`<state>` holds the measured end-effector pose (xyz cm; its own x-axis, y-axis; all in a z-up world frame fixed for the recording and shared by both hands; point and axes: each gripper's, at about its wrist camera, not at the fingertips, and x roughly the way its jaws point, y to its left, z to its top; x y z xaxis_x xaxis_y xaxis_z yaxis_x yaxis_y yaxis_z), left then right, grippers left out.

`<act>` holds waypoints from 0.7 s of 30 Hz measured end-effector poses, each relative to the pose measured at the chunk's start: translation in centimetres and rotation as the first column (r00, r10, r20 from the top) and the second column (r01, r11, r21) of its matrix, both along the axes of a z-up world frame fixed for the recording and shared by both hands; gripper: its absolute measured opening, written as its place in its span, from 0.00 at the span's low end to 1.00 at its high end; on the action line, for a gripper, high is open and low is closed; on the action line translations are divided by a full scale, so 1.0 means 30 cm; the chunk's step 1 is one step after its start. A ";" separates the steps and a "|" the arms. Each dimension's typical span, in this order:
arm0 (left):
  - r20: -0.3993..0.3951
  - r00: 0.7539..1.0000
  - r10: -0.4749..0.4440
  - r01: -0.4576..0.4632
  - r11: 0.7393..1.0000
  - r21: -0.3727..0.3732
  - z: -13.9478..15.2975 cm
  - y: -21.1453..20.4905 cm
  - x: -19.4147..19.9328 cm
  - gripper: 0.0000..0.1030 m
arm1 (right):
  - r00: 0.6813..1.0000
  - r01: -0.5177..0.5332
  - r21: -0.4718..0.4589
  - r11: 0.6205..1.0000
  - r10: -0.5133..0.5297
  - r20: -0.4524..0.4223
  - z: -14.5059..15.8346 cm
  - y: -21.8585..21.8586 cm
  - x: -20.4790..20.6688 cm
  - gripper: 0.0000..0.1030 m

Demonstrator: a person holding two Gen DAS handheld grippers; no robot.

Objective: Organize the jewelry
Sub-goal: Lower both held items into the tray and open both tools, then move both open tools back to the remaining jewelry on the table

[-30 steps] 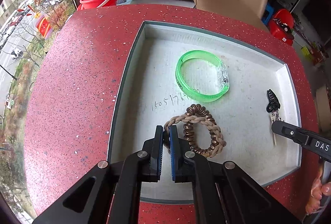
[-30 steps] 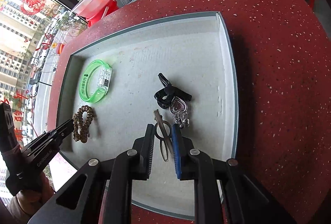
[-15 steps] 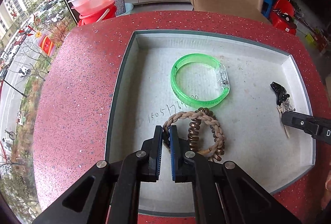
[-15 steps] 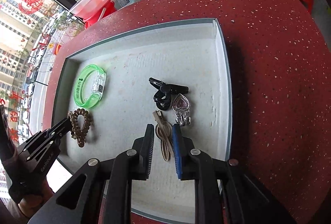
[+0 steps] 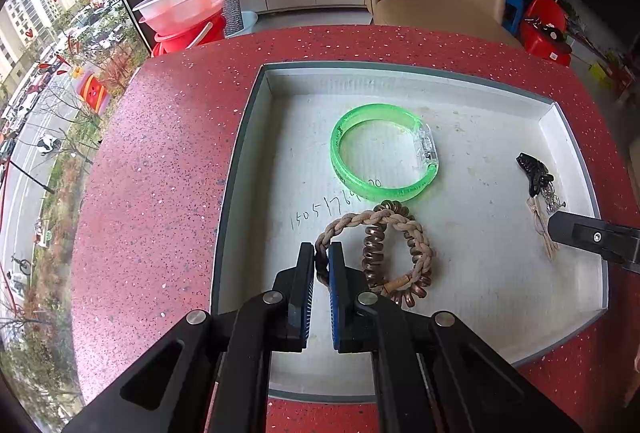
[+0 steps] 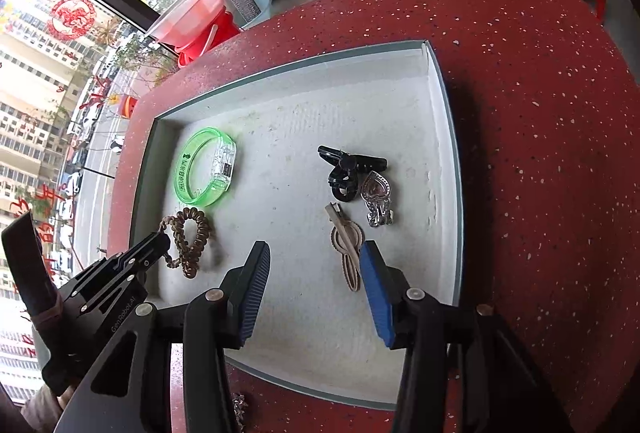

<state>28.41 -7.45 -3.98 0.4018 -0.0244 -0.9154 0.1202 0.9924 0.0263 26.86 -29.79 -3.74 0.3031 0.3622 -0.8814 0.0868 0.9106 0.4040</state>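
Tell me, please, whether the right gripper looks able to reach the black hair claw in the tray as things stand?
Probably yes: the right gripper is open, and the black hair claw lies uncovered ahead, past the beige clip.

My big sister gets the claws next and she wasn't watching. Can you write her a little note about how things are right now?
Left claw: shut on the braided rope bracelet, low in the tray, lying over the brown coil hair tie.
Right claw: open, holding nothing; the beige hair clip lies flat beside its blue finger.
Also in the tray: green bangle, black claw clip, heart pendant touching it.
Done: these pieces sit in the tray.
Left: set the bracelet down and let go. Something small and silvery lies on the table outside the tray; I can't tell what.
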 end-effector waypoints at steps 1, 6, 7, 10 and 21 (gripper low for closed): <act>-0.007 1.000 0.000 0.000 1.000 -0.003 -0.003 0.000 0.005 0.24 | 1.000 0.001 0.003 1.000 -0.001 0.002 0.005 -0.001 -0.004 0.49; -0.009 1.000 -0.011 0.011 1.000 -0.003 -0.005 -0.006 0.002 0.25 | 1.000 0.004 0.011 1.000 -0.004 0.012 0.022 -0.005 -0.023 0.49; -0.008 1.000 -0.018 0.018 1.000 -0.002 -0.004 -0.008 -0.002 0.25 | 1.000 0.006 0.013 1.000 -0.006 0.014 0.025 -0.006 -0.026 0.49; 0.025 1.000 -0.012 0.012 1.000 0.010 0.019 -0.006 -0.016 1.00 | 1.000 0.014 0.017 1.000 -0.015 0.018 0.032 -0.011 -0.038 0.49; 0.118 0.993 -0.017 0.016 1.000 0.006 0.084 -0.014 -0.089 1.00 | 0.994 0.034 0.104 0.994 -0.044 0.099 0.100 -0.020 -0.121 0.90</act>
